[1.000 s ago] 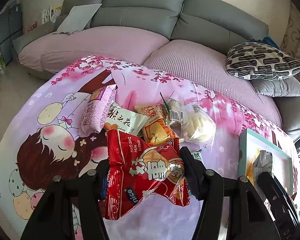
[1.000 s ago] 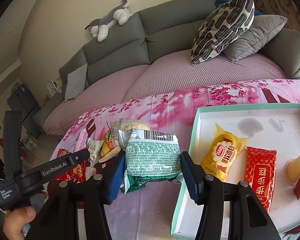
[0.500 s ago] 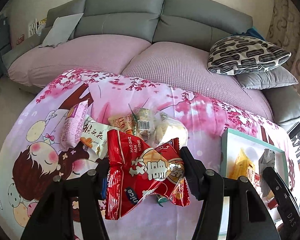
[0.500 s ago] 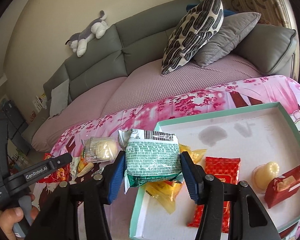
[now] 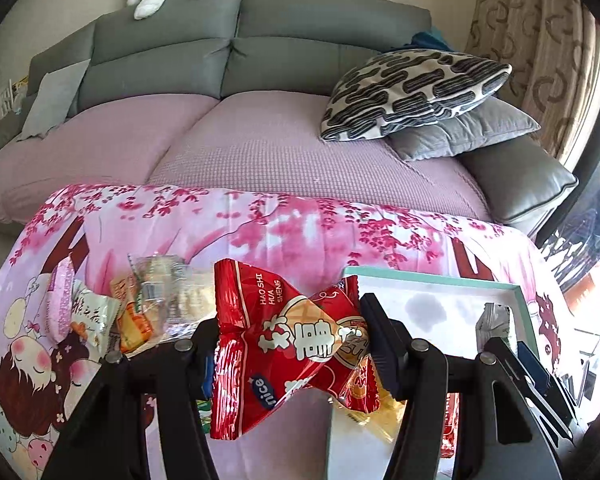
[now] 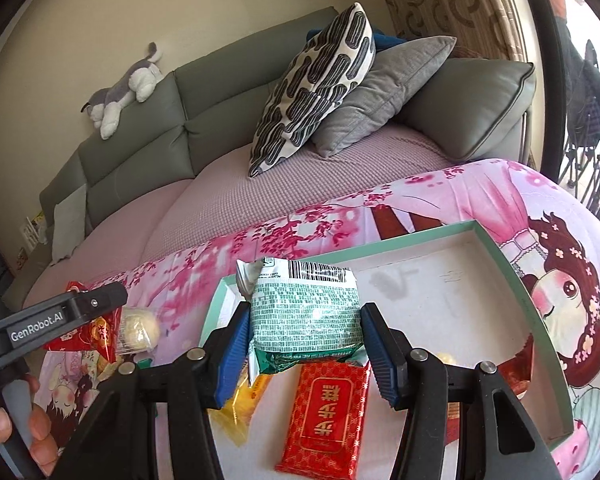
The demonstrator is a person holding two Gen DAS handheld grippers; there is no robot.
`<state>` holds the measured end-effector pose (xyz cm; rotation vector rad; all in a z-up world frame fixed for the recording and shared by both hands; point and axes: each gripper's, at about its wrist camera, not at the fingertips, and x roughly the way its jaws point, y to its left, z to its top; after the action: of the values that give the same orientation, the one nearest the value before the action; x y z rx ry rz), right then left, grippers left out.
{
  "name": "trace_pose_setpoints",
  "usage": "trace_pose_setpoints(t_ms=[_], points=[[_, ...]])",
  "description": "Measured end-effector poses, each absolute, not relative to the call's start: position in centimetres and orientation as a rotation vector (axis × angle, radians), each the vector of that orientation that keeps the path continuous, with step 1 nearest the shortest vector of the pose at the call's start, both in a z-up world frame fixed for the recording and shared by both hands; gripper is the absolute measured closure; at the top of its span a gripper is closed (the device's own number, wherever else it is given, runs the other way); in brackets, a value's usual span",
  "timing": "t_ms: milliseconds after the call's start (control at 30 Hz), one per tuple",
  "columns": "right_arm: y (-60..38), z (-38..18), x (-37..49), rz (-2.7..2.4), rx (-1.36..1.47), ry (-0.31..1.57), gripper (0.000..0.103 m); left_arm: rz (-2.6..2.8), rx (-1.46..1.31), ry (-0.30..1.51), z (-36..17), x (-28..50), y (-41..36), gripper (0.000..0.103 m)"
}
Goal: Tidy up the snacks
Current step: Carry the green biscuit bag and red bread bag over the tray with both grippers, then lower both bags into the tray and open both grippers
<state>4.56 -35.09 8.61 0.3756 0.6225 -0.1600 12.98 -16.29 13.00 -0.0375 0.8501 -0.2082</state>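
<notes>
Left tool [image 5: 290,344] clamped on red snack bag [image 5: 288,344], raised beside teal tray [image 5: 432,278]; right tool [image 6: 302,344] clamped on green-white packet [image 6: 304,312] over tray w/ red pack [image 6: 326,412]; yellow pack [image 6: 244,396] mostly hidden behind tool; remaining snack pile [image 5: 148,304] on table, labels unreadable.

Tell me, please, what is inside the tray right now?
In the tray lie a red packet and a yellow packet, the latter partly hidden by the right tongs and their green packet. Items at the right edge are too covered to identify.
</notes>
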Motion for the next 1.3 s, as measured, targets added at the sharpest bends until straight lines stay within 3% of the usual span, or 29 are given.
trace_pose_setpoints(t_ms=[600,1300], points=[[-40.2,7.3,3.8,-0.404,0.305,0.618,0.045,-0.403,0.09,0.953,10.0,15.1,-27.4,0.041],[-41.0,4.9,4.8,-0.443,0.287,0.686,0.044,-0.423,0.128,1.028,6.4,16.5,-30.1,0.04]])
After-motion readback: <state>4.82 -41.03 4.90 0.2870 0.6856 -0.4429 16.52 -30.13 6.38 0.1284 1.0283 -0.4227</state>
